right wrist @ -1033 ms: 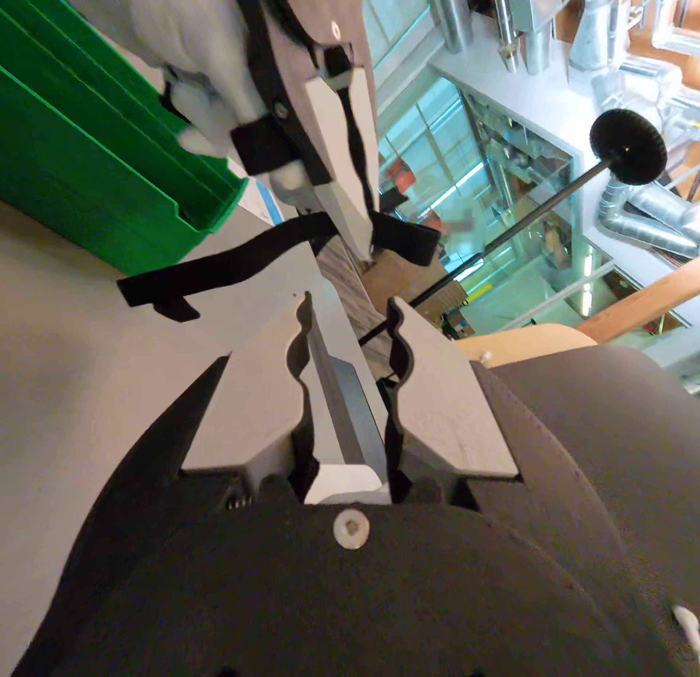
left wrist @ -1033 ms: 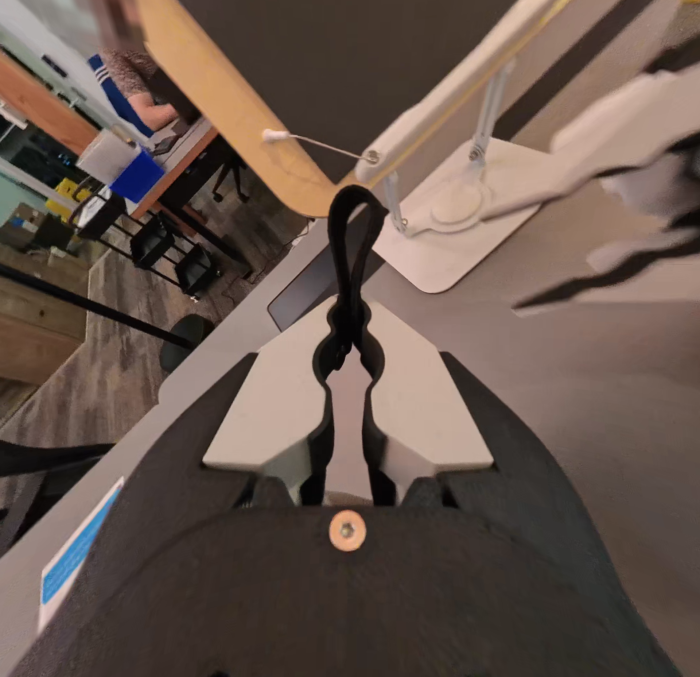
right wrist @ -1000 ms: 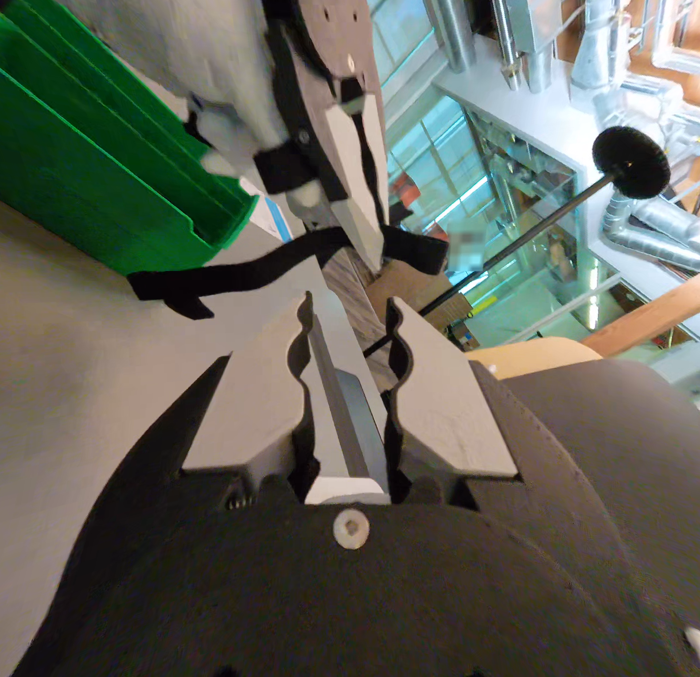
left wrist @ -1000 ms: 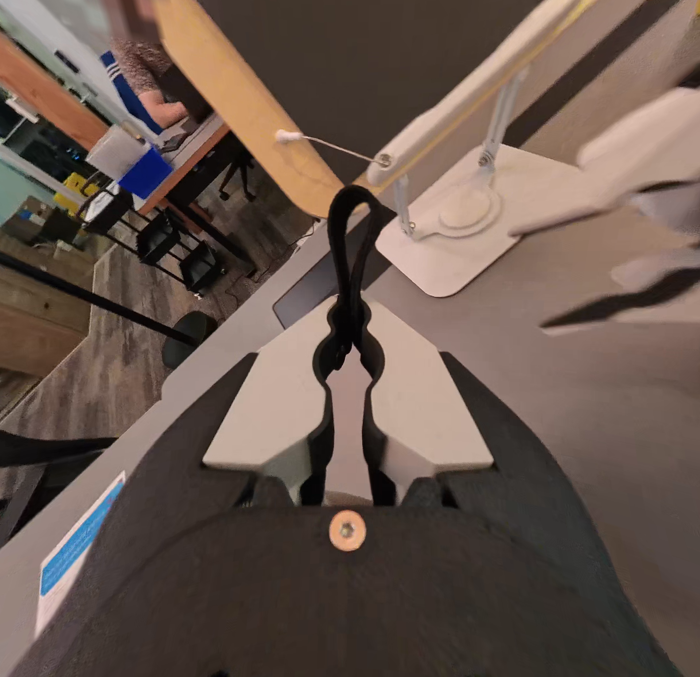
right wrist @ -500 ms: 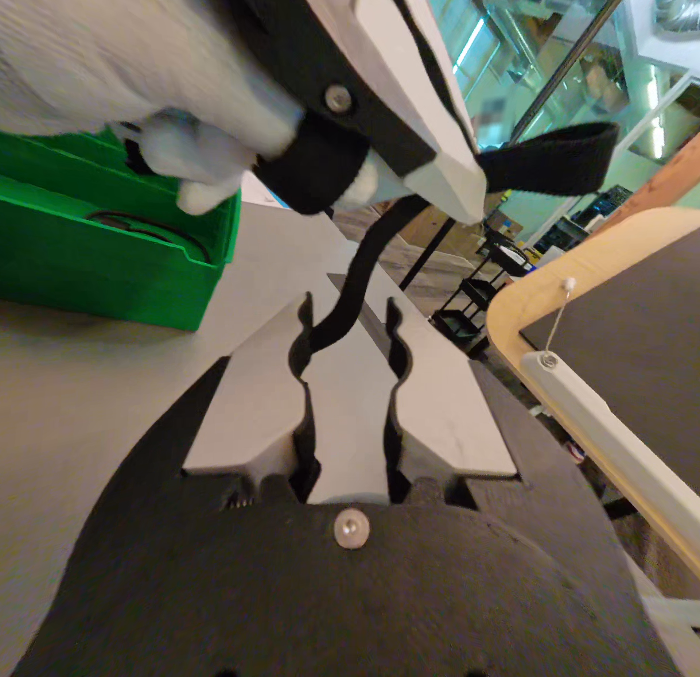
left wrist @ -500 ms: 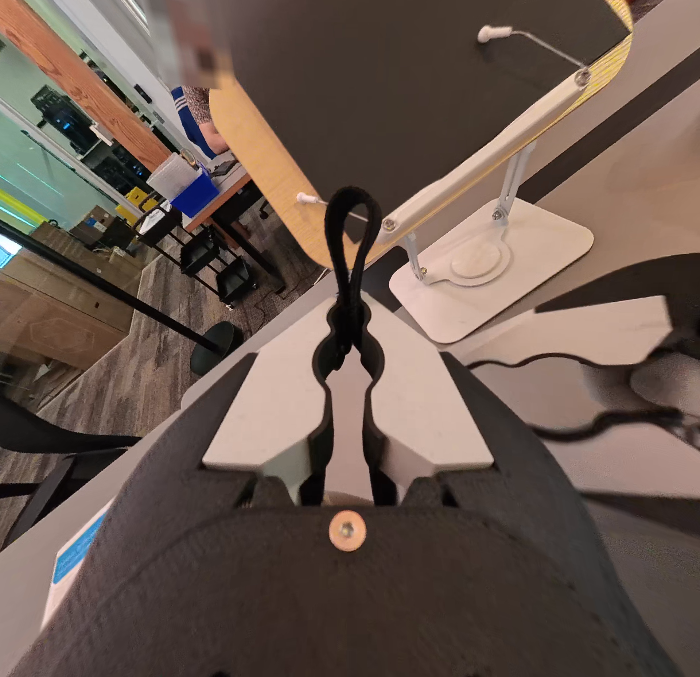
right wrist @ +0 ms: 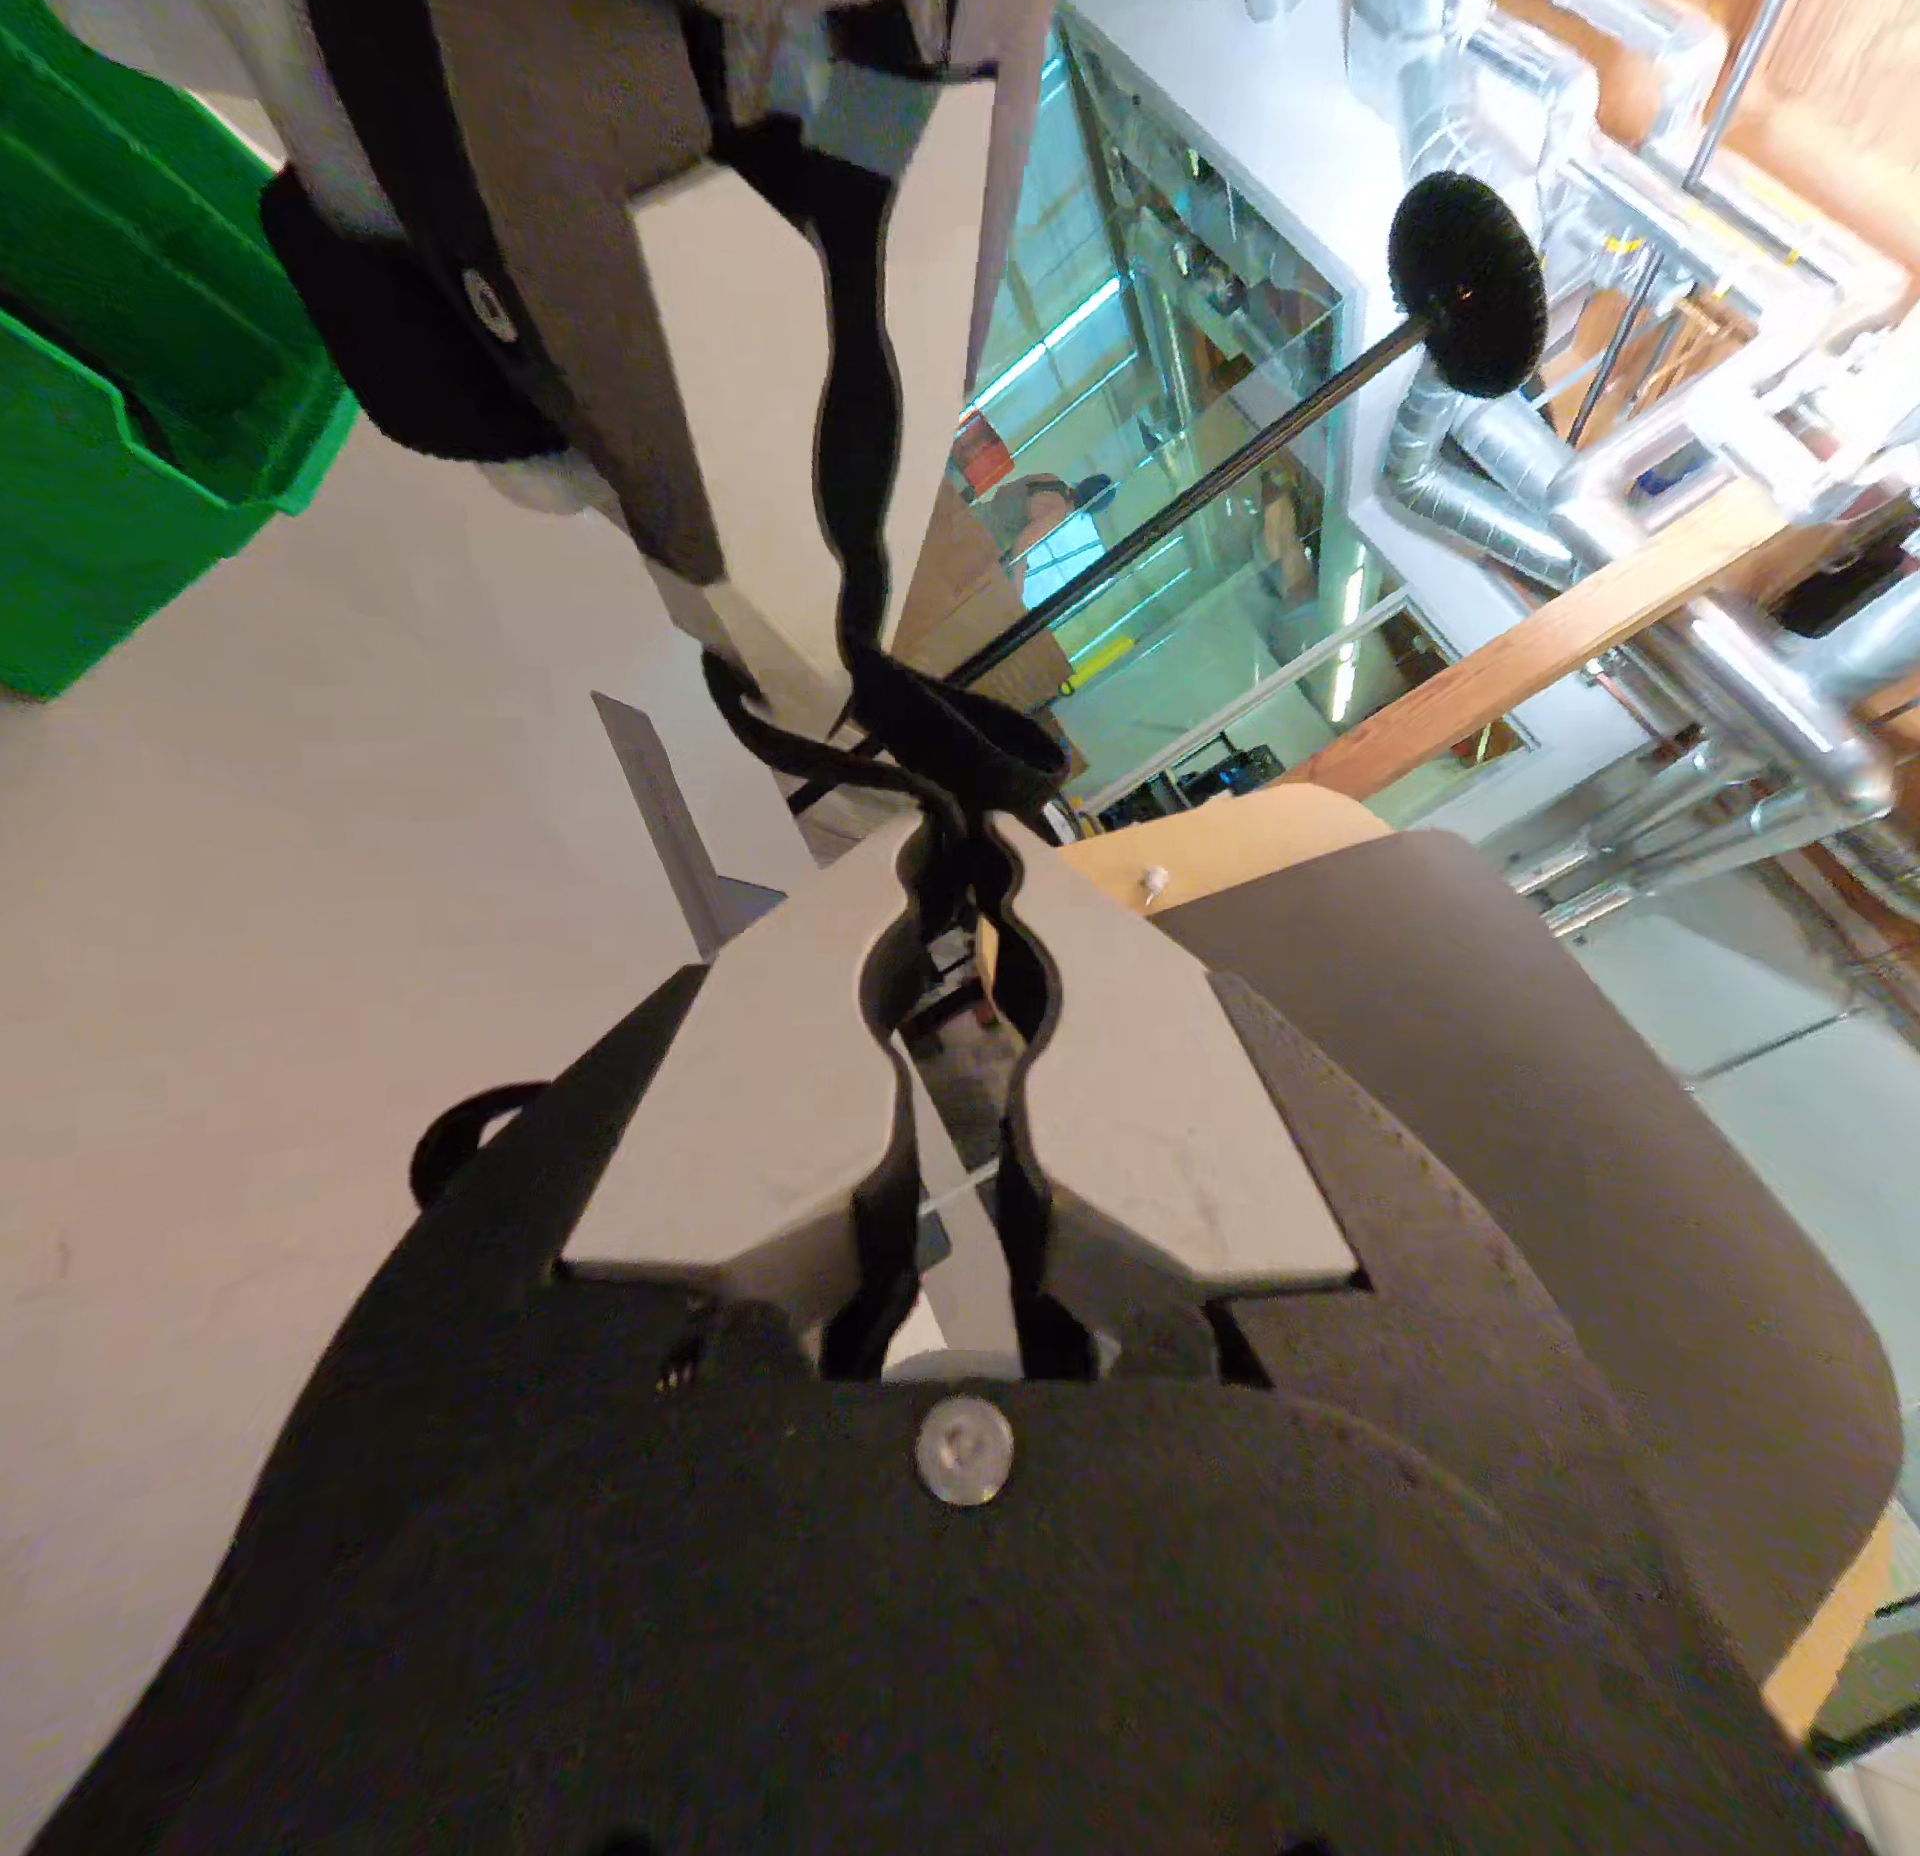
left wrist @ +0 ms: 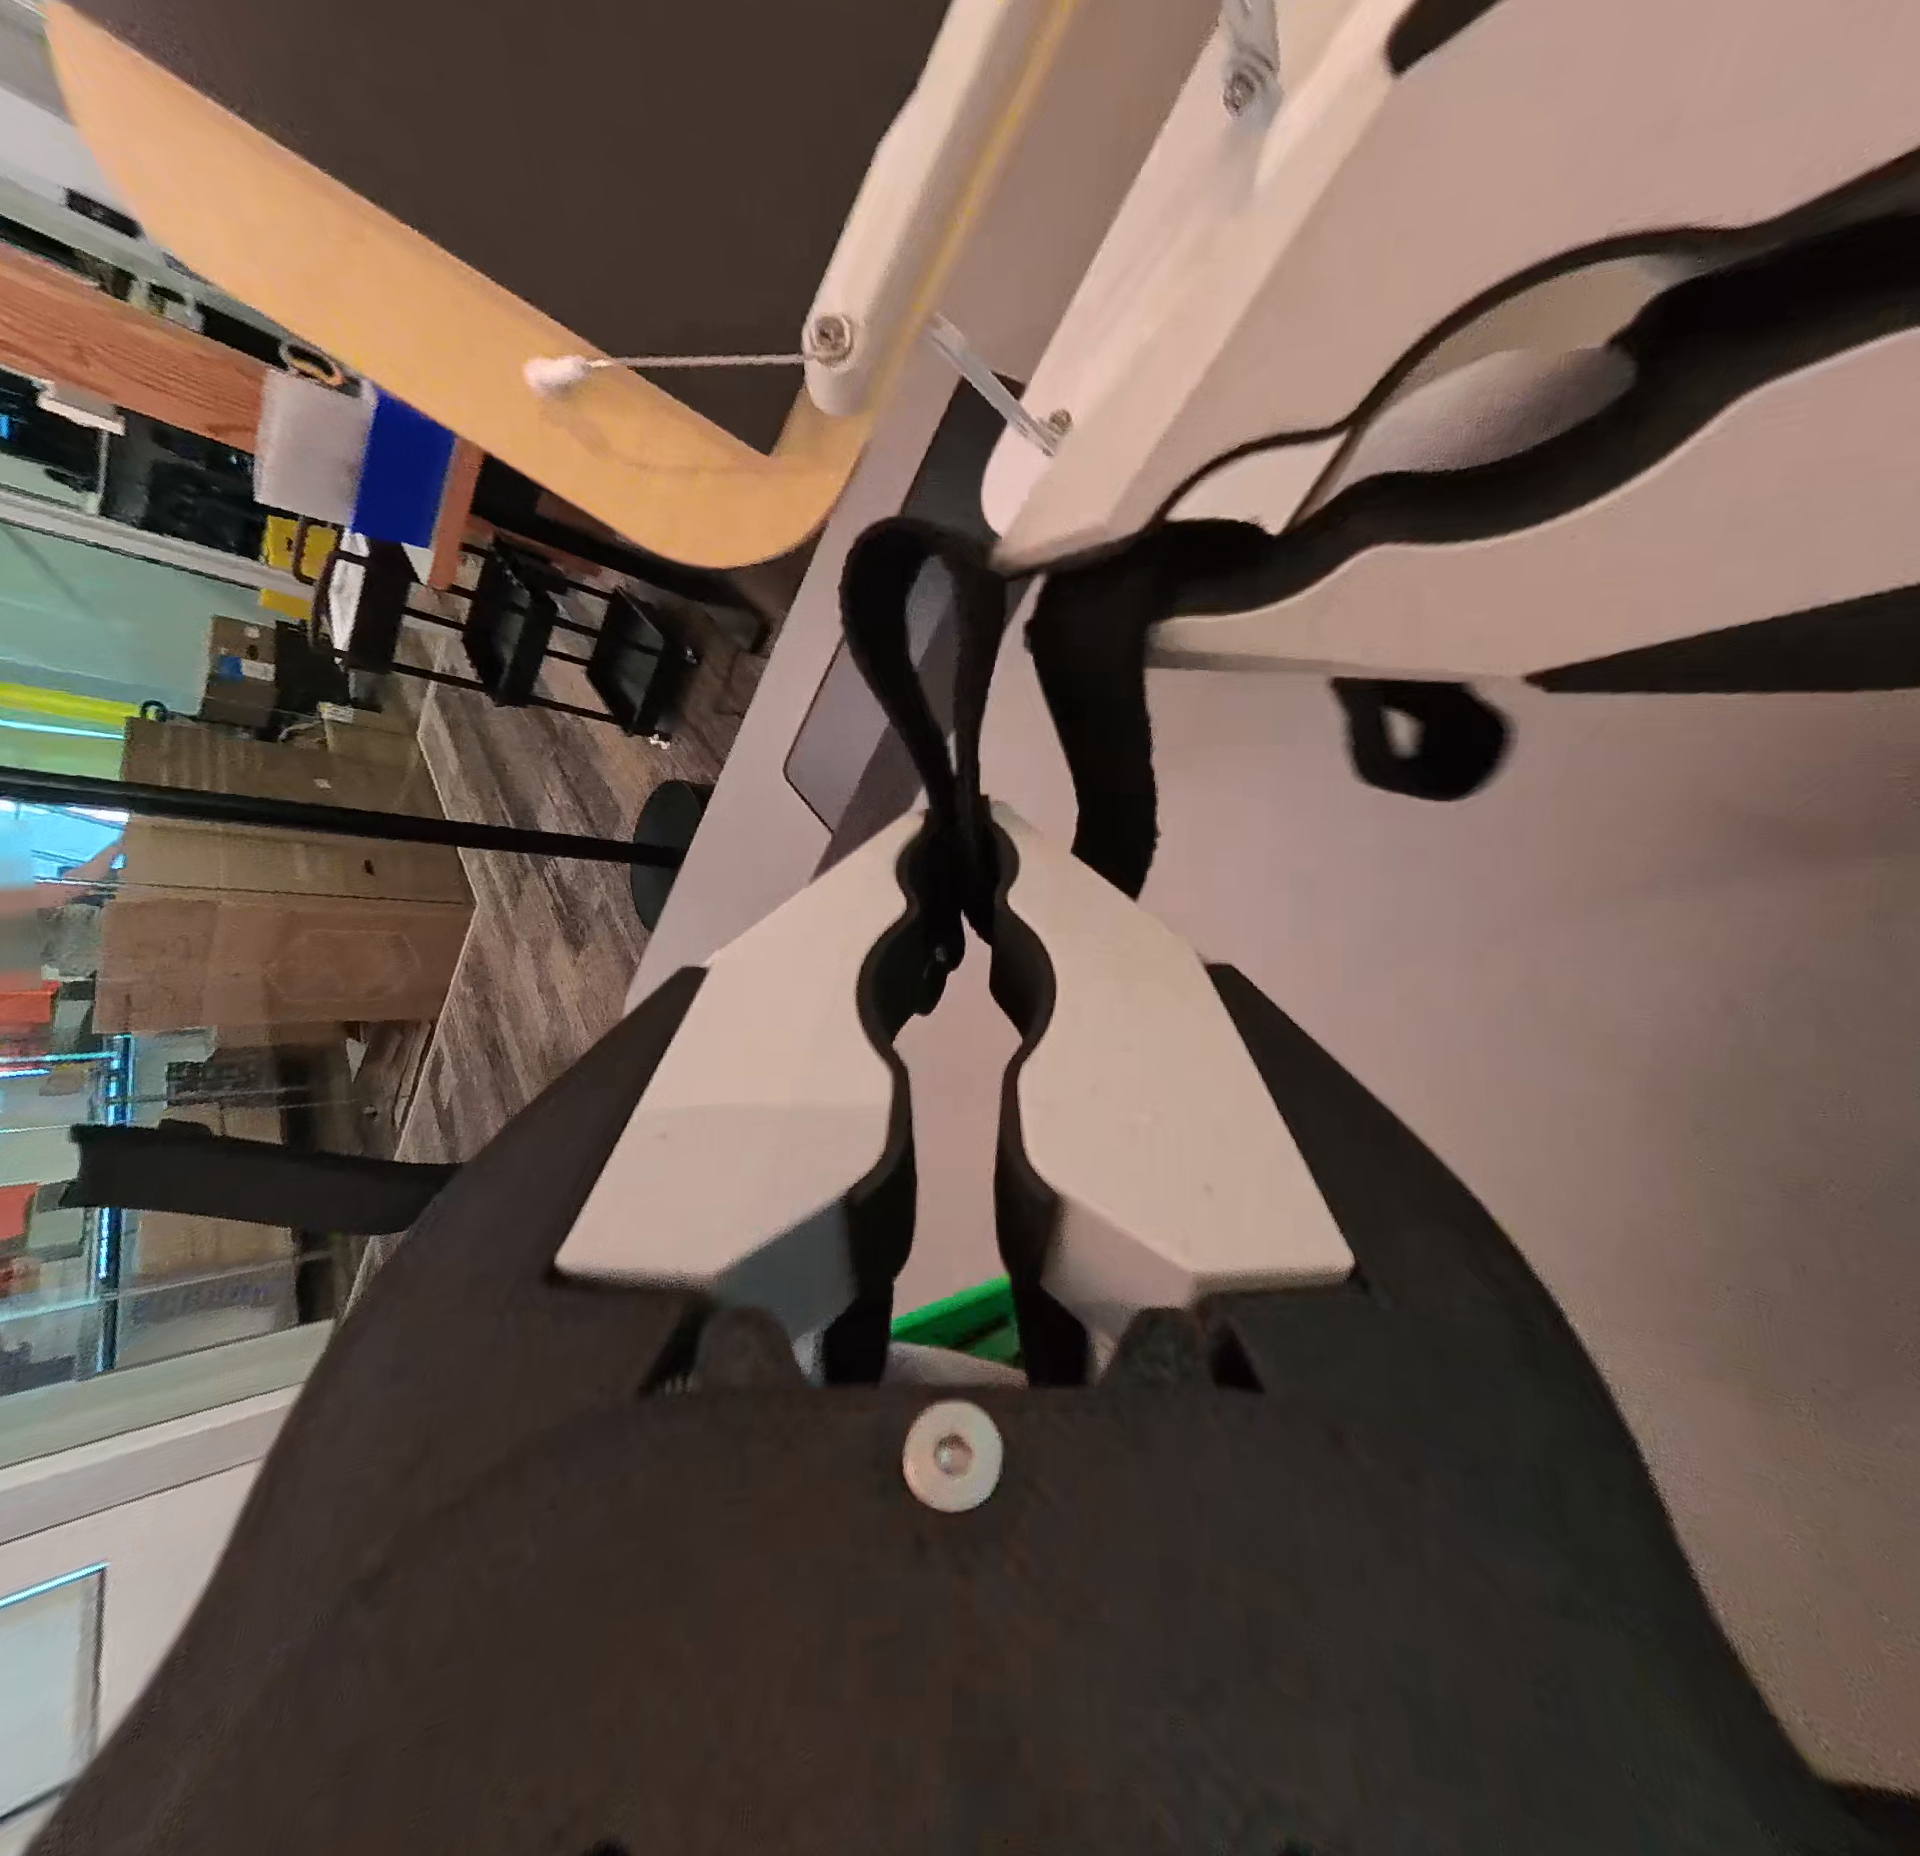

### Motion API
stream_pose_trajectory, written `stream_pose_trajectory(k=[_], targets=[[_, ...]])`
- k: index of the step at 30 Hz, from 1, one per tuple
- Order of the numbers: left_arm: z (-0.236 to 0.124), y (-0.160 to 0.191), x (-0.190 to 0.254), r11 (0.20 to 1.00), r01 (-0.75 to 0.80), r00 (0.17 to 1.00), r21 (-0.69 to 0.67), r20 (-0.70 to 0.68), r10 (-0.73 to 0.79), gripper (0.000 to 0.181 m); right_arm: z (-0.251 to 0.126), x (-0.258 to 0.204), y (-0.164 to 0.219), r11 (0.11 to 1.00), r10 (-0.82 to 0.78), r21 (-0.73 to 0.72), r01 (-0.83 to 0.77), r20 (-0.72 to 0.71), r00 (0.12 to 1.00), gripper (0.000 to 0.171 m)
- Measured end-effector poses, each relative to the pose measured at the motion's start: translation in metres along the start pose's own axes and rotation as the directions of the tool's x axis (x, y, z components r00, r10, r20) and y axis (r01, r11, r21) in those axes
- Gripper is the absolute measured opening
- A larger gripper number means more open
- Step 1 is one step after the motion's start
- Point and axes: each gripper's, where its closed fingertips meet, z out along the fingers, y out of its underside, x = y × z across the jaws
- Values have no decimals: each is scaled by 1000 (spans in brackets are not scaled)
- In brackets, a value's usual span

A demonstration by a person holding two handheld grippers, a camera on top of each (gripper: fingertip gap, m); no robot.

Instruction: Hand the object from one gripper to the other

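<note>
A black strap (left wrist: 1107, 746) is held between both grippers above the grey table (left wrist: 1558, 1079). My left gripper (left wrist: 961, 842) is shut on it, and a loop of strap stands up past its fingertips. My right gripper (left wrist: 1081, 591) comes in from the upper right of the left wrist view and clamps the same strap just beyond the loop. In the right wrist view, my right gripper (right wrist: 961, 845) is shut on the strap (right wrist: 977, 736). My left gripper (right wrist: 862, 653) points down at it from above, tip to tip.
A green bin (right wrist: 125, 404) stands on the table at the left of the right wrist view. A dark divider panel with a wooden edge (left wrist: 416, 279) stands behind on a white bracket. A small black loop (left wrist: 1418, 741) lies on the table. The grippers are tip to tip, or close to it.
My right gripper has moved in to the left gripper's tips and shut on the strap; half a second ago it was open with the strap's tail between its fingers. The left stays shut.
</note>
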Motion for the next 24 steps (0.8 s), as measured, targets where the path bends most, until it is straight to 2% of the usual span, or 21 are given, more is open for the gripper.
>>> stream_pose_trajectory(k=[2,5,9,13,14,16,17,21,23,24], targets=[[3,5,4,1000,-8,1000,-29,-16,7,3,0,2,-2,998,-59,-5,58,-57,997,22],[6,9,9,999,-28,999,-45,-33,26,3,3,-3,-1,996,-90,-13,89,-67,994,31],[5,12,13,980,-186,983,-78,-1,186,3,8,-11,6,992,-117,-42,115,-30,993,59],[7,11,17,907,-405,909,-116,49,413,2,8,-27,10,988,-148,-41,152,69,987,47],[7,10,18,899,-423,901,-114,51,431,2,8,-31,11,984,-169,-35,172,86,982,41],[8,10,20,880,-459,883,-119,47,467,2,6,-39,10,981,-189,-23,193,121,974,14],[7,9,18,873,-472,875,-123,57,481,2,6,-40,9,980,-195,-20,199,122,973,8],[4,5,17,896,-439,895,-66,48,443,7,5,-38,7,990,-143,-5,144,121,982,4],[-4,0,15,920,-393,919,-12,42,393,16,4,-35,5,995,-104,14,104,115,988,5],[-11,-3,8,933,-361,931,3,68,360,27,4,-32,7,998,-63,11,62,116,991,5]])
